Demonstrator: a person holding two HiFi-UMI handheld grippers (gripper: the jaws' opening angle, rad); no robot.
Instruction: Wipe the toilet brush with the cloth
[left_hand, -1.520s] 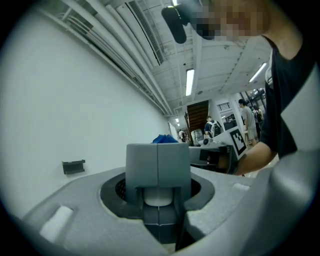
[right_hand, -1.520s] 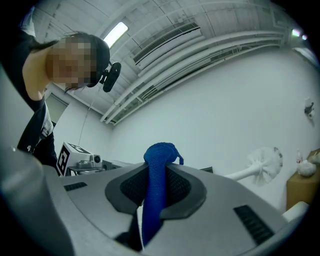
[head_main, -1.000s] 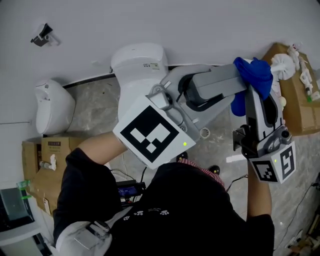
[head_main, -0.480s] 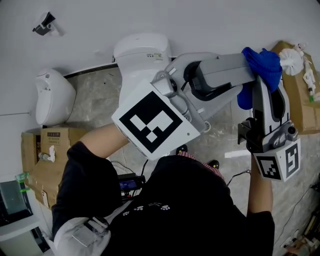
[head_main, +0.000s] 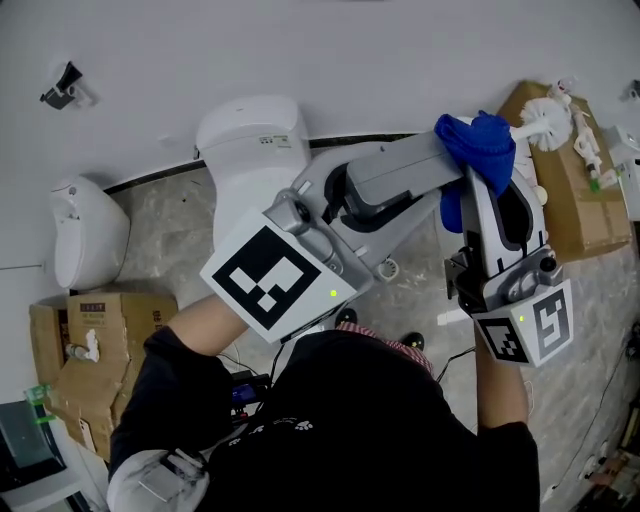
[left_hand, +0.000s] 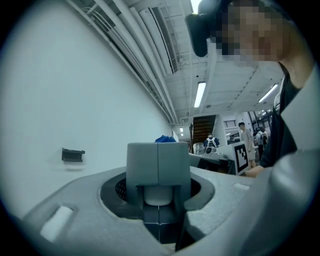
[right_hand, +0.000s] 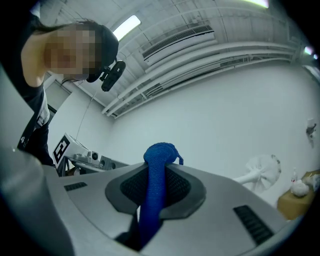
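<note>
The white toilet brush (head_main: 545, 118) is held up level in the air, its bristle head at the upper right over a box. My left gripper (head_main: 450, 160) reaches in from the left and is shut on the brush's white handle end (left_hand: 157, 194), which shows between its grey pads. A blue cloth (head_main: 478, 143) is bunched round the handle just behind the bristles. My right gripper (head_main: 482, 178) comes up from below and is shut on that cloth (right_hand: 156, 170). In the right gripper view the brush head (right_hand: 260, 170) shows at the right. The handle under the cloth is hidden.
A white toilet (head_main: 250, 140) stands against the wall behind the left gripper. To the right is a cardboard box (head_main: 575, 215) with small items on it. Further left are a white fixture (head_main: 85, 235) and more cardboard boxes (head_main: 95, 340). People stand far off in the left gripper view.
Both grippers keep their holds and stay together, each rolled slightly. The head view has shifted, so everything sits a little further left. The cloth stays just behind the bristles.
</note>
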